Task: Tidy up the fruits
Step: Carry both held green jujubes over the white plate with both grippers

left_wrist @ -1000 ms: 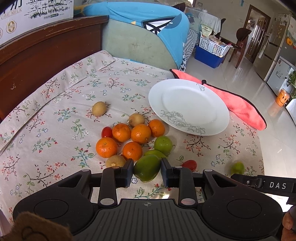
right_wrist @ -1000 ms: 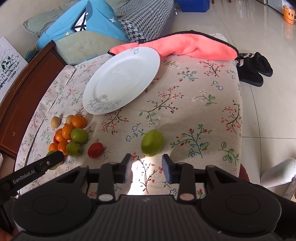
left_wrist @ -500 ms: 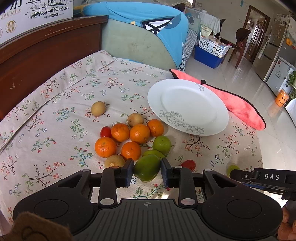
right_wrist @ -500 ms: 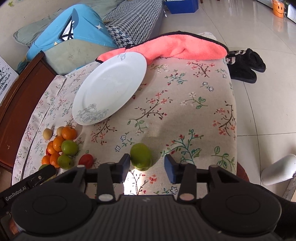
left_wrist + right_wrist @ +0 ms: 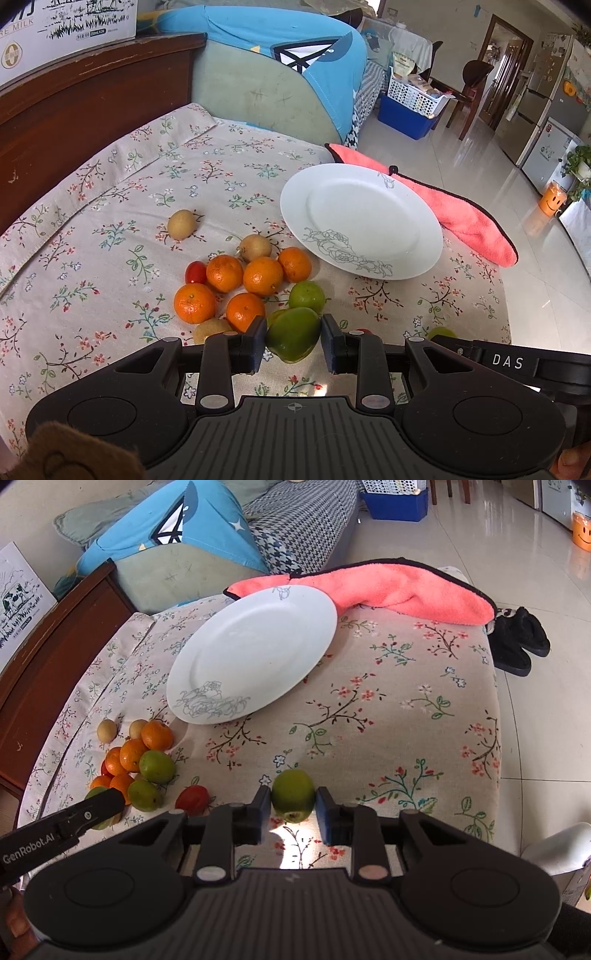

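fruit sits between both my fingers: left gripper (image 5: 293, 341) brackets green mango (image 5: 293, 333), right gripper (image 5: 293, 809) nips green fruit (image 5: 293, 789); i squeeze gently, centred, before lifting toward plate (image 5: 255, 653).

Right tongs (image 5: 293, 806): a second ago they were open short of the lone green fruit (image 5: 293, 794); now the fruit sits between the blue pads, both touching its sides.
Lone green fruit: from 12 o'clock of the tongs, clear of them, to in between the tips.
Right tongs in the left view (image 5: 517, 360): moved further in from 3 o'clock, now covering most of that fruit (image 5: 441, 332).
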A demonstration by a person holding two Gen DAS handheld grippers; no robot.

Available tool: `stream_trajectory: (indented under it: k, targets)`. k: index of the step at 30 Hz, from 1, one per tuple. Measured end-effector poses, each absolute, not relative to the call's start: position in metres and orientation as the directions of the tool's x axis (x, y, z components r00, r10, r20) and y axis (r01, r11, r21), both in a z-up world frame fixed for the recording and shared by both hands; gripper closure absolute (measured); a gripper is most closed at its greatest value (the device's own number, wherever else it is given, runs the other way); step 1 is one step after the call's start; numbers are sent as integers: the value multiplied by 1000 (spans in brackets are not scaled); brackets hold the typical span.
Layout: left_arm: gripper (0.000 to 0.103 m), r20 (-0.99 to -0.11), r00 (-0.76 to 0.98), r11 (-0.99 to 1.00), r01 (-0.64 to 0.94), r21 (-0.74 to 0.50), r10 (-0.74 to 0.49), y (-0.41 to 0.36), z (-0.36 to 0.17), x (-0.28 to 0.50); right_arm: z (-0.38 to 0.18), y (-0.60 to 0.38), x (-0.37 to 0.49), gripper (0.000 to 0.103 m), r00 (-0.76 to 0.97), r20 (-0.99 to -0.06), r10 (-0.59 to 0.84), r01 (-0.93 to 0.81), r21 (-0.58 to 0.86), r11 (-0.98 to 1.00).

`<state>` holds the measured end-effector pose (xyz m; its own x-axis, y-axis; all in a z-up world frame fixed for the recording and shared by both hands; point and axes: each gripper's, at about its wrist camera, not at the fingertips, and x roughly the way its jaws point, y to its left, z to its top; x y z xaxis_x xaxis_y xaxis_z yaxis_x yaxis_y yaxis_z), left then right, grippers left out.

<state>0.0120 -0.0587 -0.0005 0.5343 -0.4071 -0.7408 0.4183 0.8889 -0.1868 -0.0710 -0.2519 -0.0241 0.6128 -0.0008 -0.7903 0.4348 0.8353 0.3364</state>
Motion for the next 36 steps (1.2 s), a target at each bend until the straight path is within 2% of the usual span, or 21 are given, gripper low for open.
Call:
stream_trajectory:
  k: [6,14,36]
  targets:
    - [74,-723,527,873,434,-221,-446,-60,6,19,1,-244,-57,77,647,-762,23,339,315,887]
    - [74,-719,527,866,451,-216,-453,-73,9,37,16,-266,-32,77,660,-746,85,308,372,876]
    - [74,-721,495,824,535,-186,-484,-133,-13,89,-13,-294,14,77,615,-783,91,421,424,802]
